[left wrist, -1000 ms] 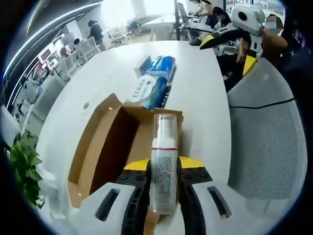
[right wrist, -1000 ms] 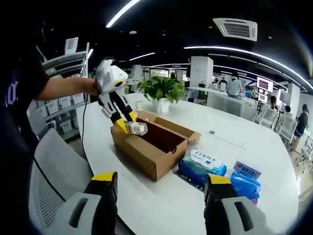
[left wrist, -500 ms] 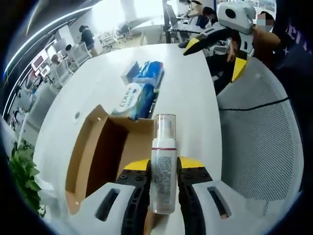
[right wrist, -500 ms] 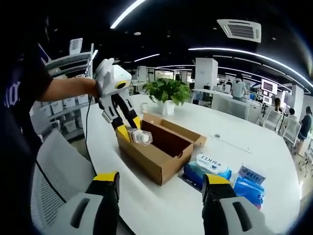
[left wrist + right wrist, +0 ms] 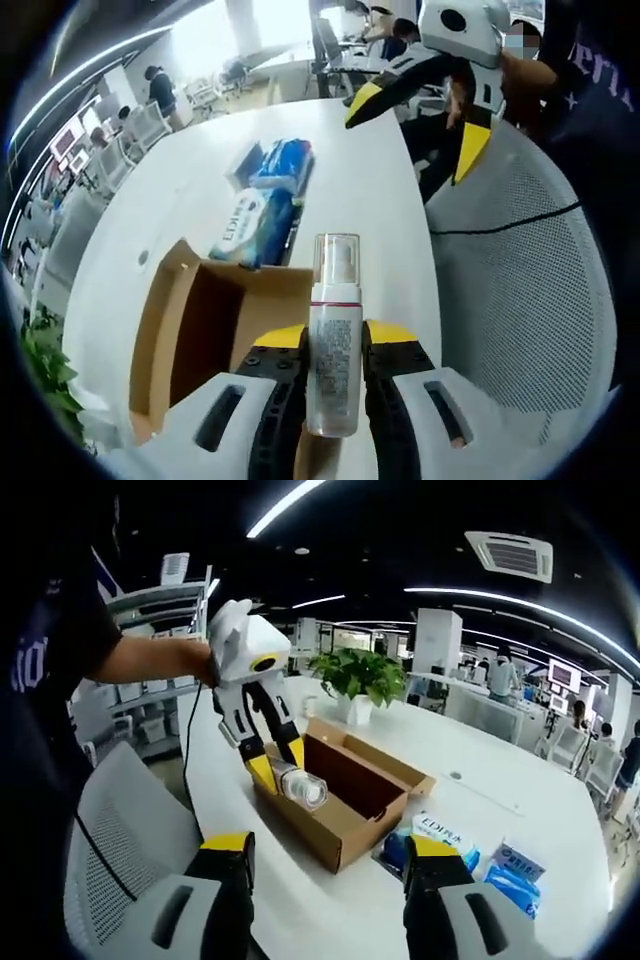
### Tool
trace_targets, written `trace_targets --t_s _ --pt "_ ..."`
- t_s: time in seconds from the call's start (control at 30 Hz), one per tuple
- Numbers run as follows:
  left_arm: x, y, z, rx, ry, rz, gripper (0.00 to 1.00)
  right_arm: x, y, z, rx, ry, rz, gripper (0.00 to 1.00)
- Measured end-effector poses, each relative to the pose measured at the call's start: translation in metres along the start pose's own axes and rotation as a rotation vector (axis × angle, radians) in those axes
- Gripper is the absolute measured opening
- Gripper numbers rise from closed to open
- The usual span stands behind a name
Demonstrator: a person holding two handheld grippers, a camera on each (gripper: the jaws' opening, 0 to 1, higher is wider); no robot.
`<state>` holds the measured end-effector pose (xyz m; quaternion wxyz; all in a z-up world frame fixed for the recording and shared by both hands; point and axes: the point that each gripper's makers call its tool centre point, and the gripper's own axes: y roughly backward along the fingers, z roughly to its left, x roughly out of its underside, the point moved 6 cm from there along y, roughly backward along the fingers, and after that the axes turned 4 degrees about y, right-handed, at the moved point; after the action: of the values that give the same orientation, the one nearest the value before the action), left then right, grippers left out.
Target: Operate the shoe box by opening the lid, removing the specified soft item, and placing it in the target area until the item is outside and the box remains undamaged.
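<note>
- The left gripper (image 5: 333,345) had its jaws clamped on a white pump bottle (image 5: 334,335), gripping the body low down so that the clear cap stood free above the yellow jaw tips.
- In the right gripper view the same left gripper (image 5: 283,775) hung above the near end of the shoe box (image 5: 345,800), with the pump bottle (image 5: 301,786) lying between its tips and clear of the cardboard; the item looked to be out of the box, carried high probably to avoid catching a wall.
- The shoe box (image 5: 195,335) sat open near the table's (image 5: 375,215) edge beside the mesh chair (image 5: 520,300); its walls looked unbent.
- The right gripper (image 5: 328,855) had its jaws wide apart and held nothing, likely kept back from the box so the left could work alone; it showed too in the left gripper view (image 5: 415,115).
- Blue tissue packs (image 5: 255,200) lay on the table just past the far end of the box, a possible spot for setting down, though no marked target was visible.
- A potted plant (image 5: 355,675) stood toward the table's far side.
</note>
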<state>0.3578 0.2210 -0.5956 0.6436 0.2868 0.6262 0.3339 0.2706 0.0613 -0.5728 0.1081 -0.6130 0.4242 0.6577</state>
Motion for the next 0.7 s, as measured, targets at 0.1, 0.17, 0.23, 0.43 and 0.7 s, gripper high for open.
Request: trace_targets --t_s 0.1,0.17,0.23,0.43,0.7 --pt "-0.002 -0.001 -0.003 0.013 -0.009 -0.005 0.2 -0.002 -0.002 0.003 -0.009 0.001 -0.011 0.57" --pt "-0.003 -0.002 -0.005 0.028 -0.024 -0.01 0.2 -0.002 -0.002 0.005 -0.014 0.009 -0.01 0.56" --pt "-0.004 -0.002 -0.007 0.042 -0.031 -0.018 0.2 -0.003 -0.003 0.007 -0.023 0.014 -0.017 0.55" --pt "-0.007 -0.004 -0.01 0.074 -0.052 -0.034 0.2 -0.006 -0.006 0.011 -0.051 0.005 -0.037 0.5" --pt "-0.014 -0.004 -0.029 0.175 -0.121 -0.089 0.2 -0.008 -0.011 0.023 -0.138 0.029 -0.052 0.42"
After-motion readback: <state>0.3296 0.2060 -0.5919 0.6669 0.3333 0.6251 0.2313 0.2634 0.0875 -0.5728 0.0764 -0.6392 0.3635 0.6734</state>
